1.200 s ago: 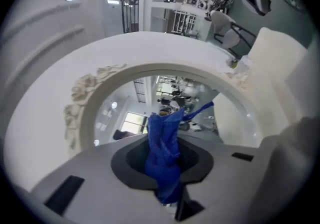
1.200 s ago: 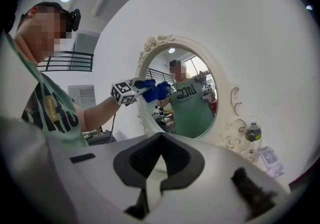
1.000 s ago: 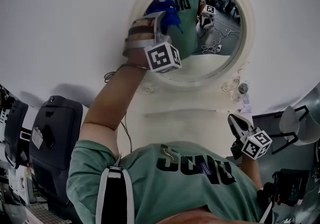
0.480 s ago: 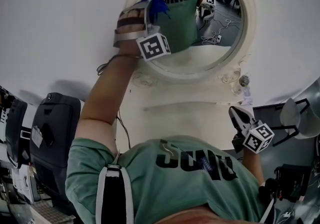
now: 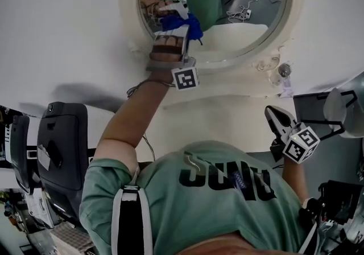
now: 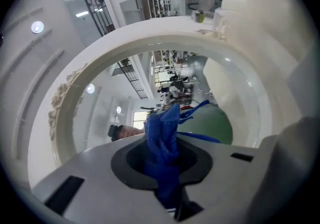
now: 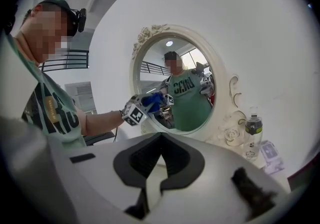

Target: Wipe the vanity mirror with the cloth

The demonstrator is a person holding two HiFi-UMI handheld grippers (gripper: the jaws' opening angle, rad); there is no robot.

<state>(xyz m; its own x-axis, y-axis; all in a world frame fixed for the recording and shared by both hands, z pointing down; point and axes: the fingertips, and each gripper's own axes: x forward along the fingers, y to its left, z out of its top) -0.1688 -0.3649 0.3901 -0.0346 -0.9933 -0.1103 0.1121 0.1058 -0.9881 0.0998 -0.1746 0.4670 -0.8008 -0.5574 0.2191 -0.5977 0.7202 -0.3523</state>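
The oval vanity mirror (image 5: 244, 9) in a cream carved frame (image 5: 129, 20) hangs on the white wall. My left gripper (image 5: 175, 21) is shut on a bunched blue cloth (image 5: 187, 25), which presses on the lower left of the glass. In the left gripper view the blue cloth (image 6: 162, 143) sticks out between the jaws of the left gripper (image 6: 167, 155), just ahead of the mirror frame (image 6: 90, 68). My right gripper (image 5: 273, 114) hangs low at the right, away from the mirror, shut and empty. The right gripper view shows the mirror (image 7: 180, 88), the cloth (image 7: 152, 100) and the right gripper (image 7: 161, 140).
A small bottle (image 7: 253, 133) and a packet (image 7: 272, 152) stand on the vanity top (image 5: 216, 123) below the mirror's right side. A black case (image 5: 62, 145) lies at the left. A chair (image 5: 344, 111) stands at the right.
My left gripper has slid the cloth down the left side of the glass, from the upper left rim to the lower left. The right gripper has barely moved.
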